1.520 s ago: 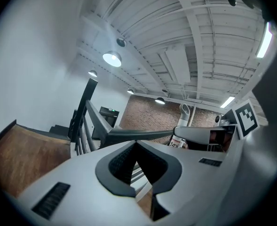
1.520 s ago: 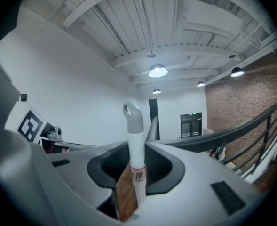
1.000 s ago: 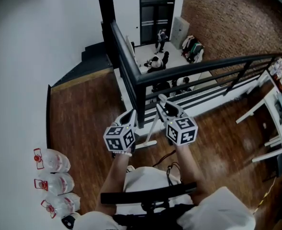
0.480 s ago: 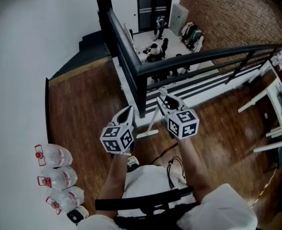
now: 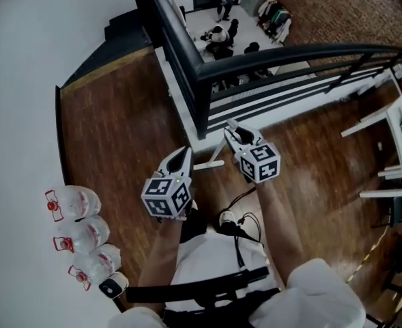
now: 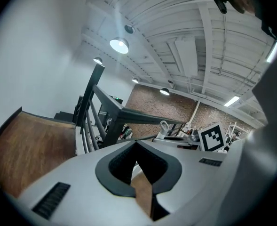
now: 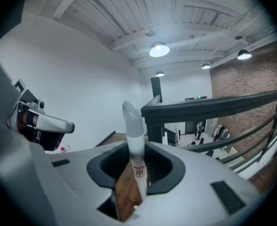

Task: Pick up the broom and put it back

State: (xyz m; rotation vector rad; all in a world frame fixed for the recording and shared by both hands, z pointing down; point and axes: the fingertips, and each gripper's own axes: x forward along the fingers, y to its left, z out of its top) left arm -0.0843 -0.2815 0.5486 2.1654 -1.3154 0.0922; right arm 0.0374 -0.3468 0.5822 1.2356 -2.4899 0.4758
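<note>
The broom is a thin white pole with a rounded tip (image 7: 132,121). In the right gripper view it sticks up between the jaws of my right gripper (image 7: 138,149), which is shut on it. From the head view, my right gripper (image 5: 233,130) is beside the black railing post. The broom's lower part (image 5: 213,162) reaches the wooden floor just below it. My left gripper (image 5: 185,153) hangs a little left of the broom, apart from it. In its own view, the left gripper (image 6: 136,144) has its jaw tips together with nothing between them.
A black railing (image 5: 187,67) runs along the floor's edge, with a lower level and people beyond it. Several water jugs (image 5: 78,234) stand by the white wall at left. White table frames (image 5: 392,149) are at right. A cable (image 5: 245,197) lies on the floor near my feet.
Both grippers have sunk toward the floor, the right one carrying the broom down with it. The head view has tipped further down, so the railing sits higher in the picture.
</note>
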